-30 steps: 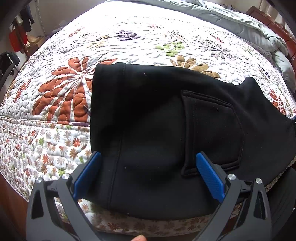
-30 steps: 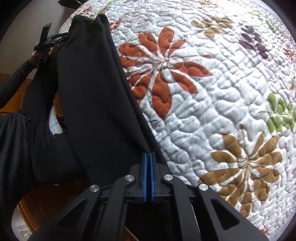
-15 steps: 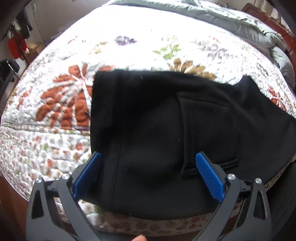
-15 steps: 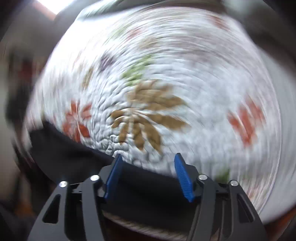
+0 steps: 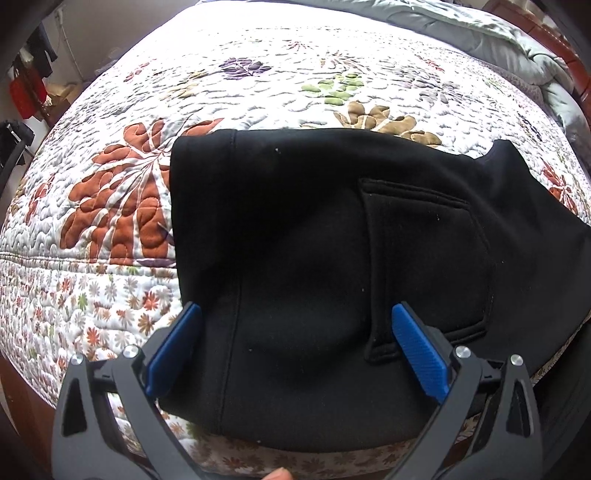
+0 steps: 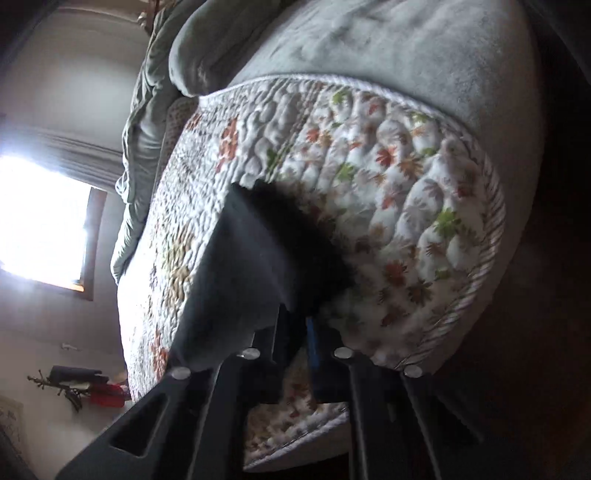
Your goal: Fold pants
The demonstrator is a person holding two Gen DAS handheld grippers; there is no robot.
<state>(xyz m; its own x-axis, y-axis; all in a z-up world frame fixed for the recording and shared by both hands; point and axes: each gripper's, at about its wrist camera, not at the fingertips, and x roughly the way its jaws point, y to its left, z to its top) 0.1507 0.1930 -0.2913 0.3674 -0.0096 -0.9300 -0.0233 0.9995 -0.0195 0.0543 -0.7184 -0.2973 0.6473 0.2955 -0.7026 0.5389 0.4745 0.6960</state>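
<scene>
My left claw hangs spread wide above the near edge of the bed, its blue pads clear of the cloth on either side. Between and beyond them lie the black pants, folded flat on the floral quilt, waistband at the left, a patch pocket to the right, and the near hem drooping over the bed's edge. My right claw has just been closing and now pinches a dark edge of the pants at the quilt's right corner, its view tilted sideways. Further off, a grey blanket is bunched along the far right side of the bed. A bright window shows beyond.
</scene>
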